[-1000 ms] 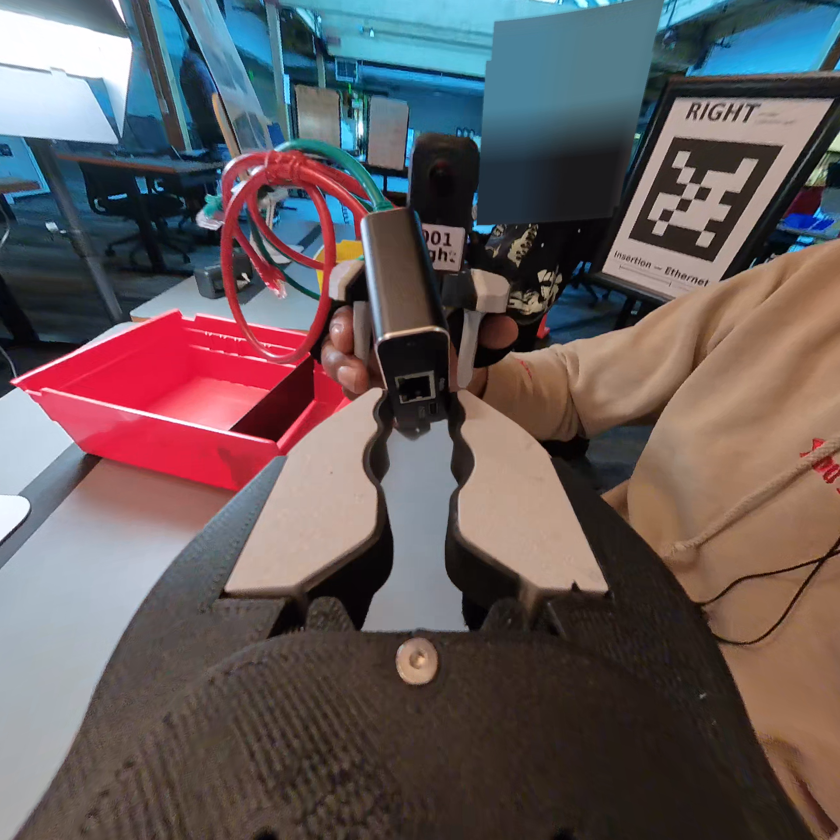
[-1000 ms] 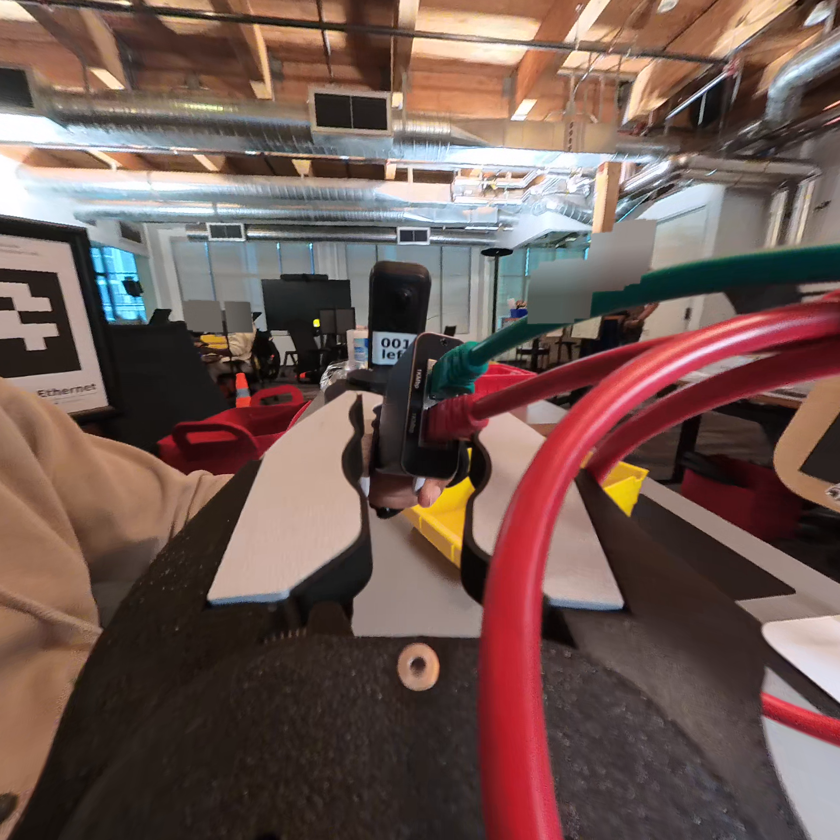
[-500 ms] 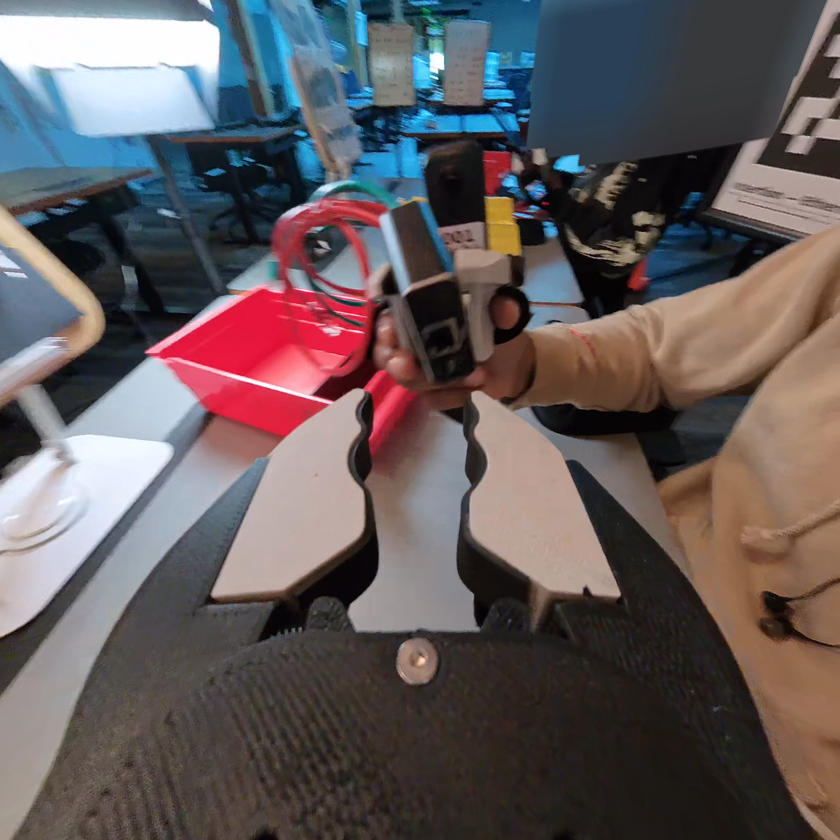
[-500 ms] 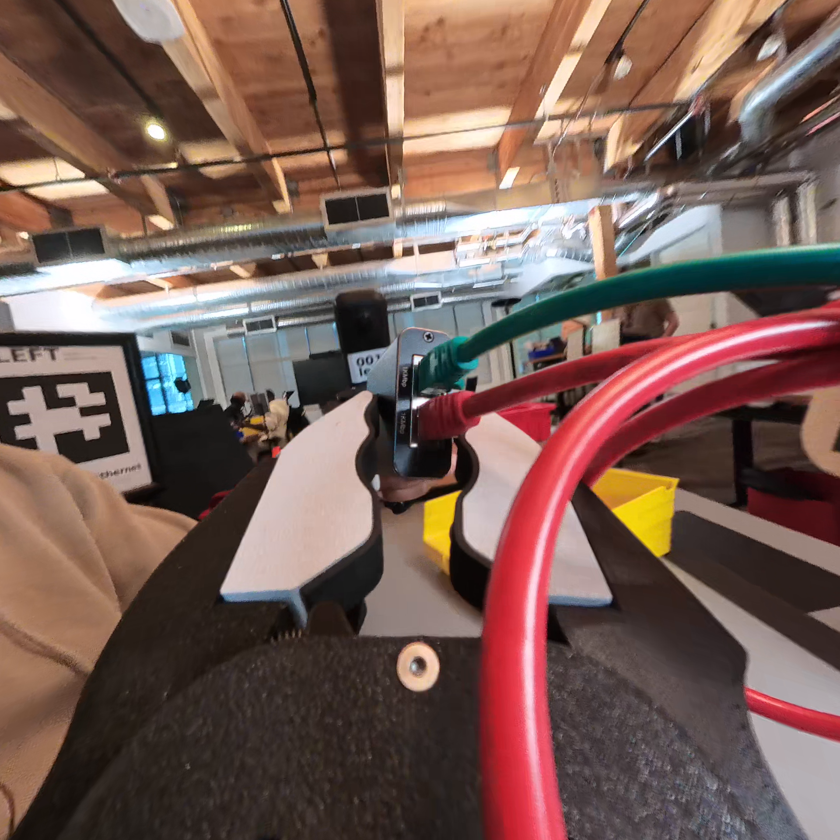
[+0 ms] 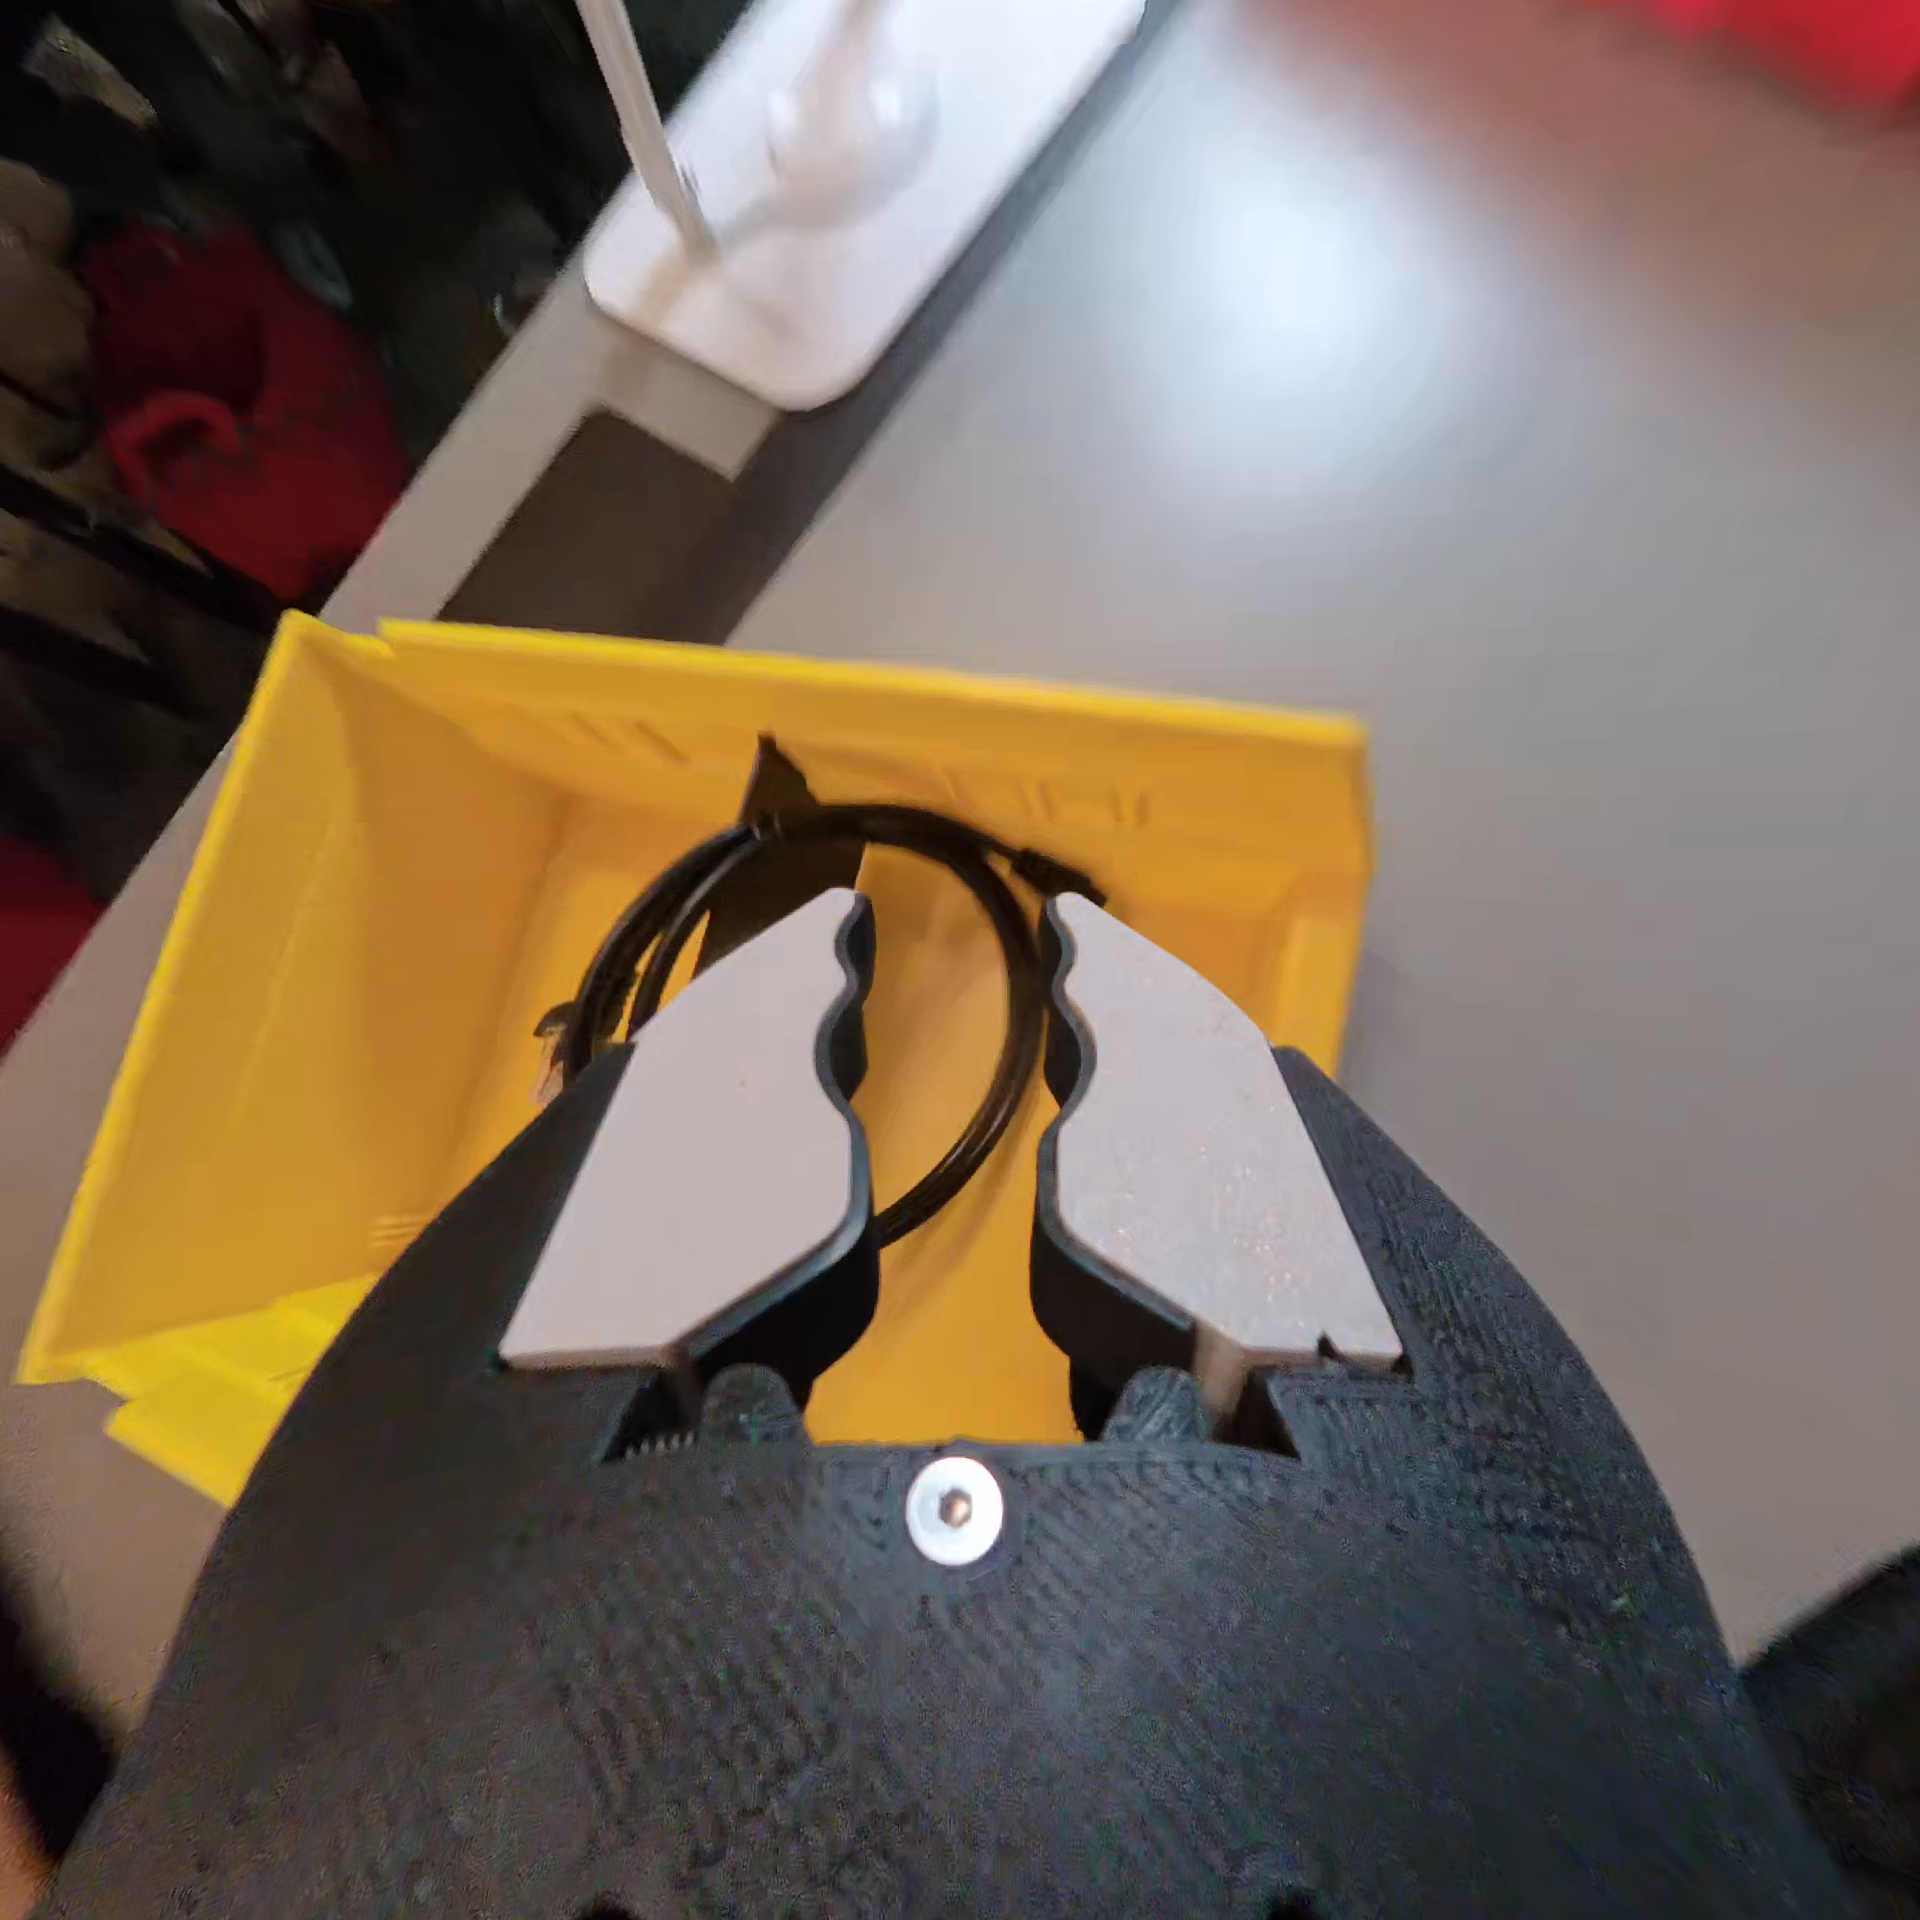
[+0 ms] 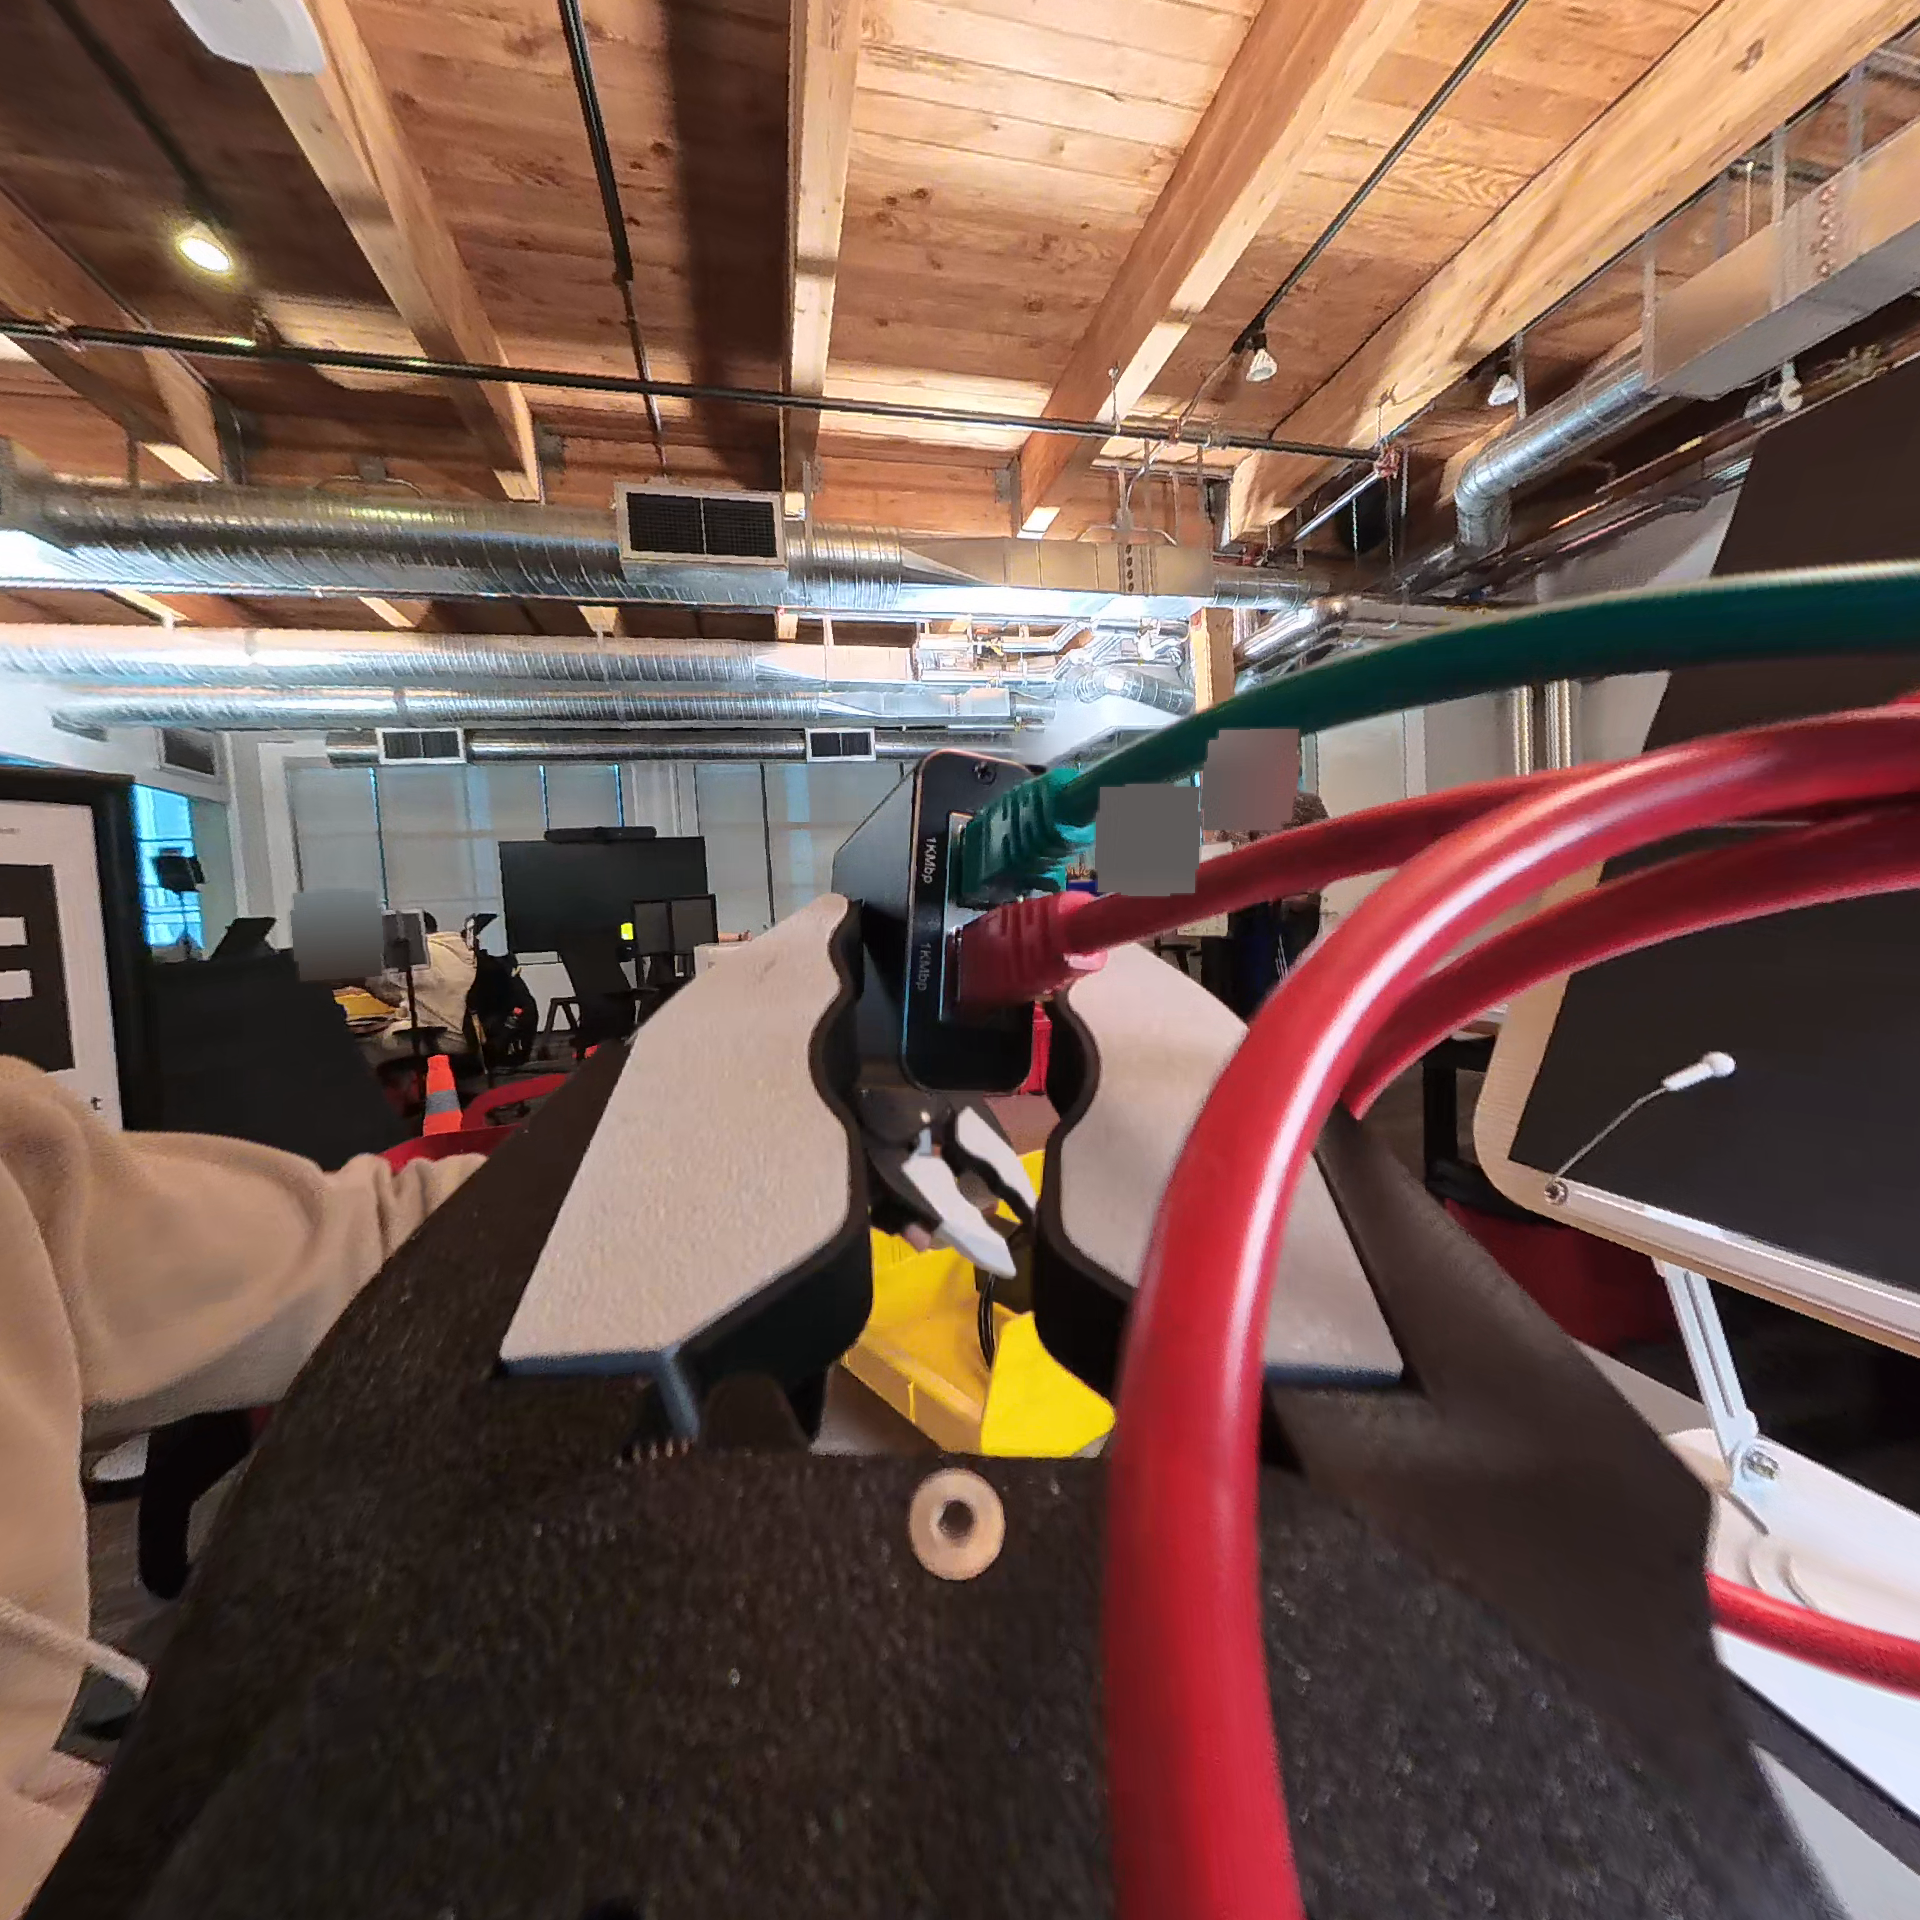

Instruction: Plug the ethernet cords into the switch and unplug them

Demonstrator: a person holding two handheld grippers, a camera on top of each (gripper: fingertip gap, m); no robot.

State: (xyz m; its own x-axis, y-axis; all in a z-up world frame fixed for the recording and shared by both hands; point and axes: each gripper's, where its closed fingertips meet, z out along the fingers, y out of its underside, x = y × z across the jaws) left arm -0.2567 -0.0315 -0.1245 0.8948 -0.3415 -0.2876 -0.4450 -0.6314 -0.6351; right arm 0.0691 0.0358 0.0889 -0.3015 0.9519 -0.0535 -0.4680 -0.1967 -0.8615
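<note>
Right hand-held gripper [image 6: 948,1049]: jaws clamped on the lower end of the switch [image 6: 940,935], a small dark box held upright, well above the tabletop. Two cords sit in its right-facing ports: green cord [image 6: 1023,826] in the upper port, red cord [image 6: 1023,951] in the lower. The red one loops in a big stiff arc close past the camera.

Left hand-held gripper [image 5: 951,920]: jaws parted to a narrow gap, holding nothing, pointing down into the yellow bin [image 5: 343,935] at the near-left edge of the tabletop [image 5: 1507,623]. A coiled black cord [image 5: 977,1018] lies in the bin; I cannot tell whether the fingers touch it.

My judgement on handling: the switch looks light and rigid with smooth sides, so it may twist in the grip under plug force. The black cord looks thin and springy; the coil will flop. I'd take it just behind the plug, where it is stiffest. One end shows at the coil's left, blurred, so confirm it first.
</note>
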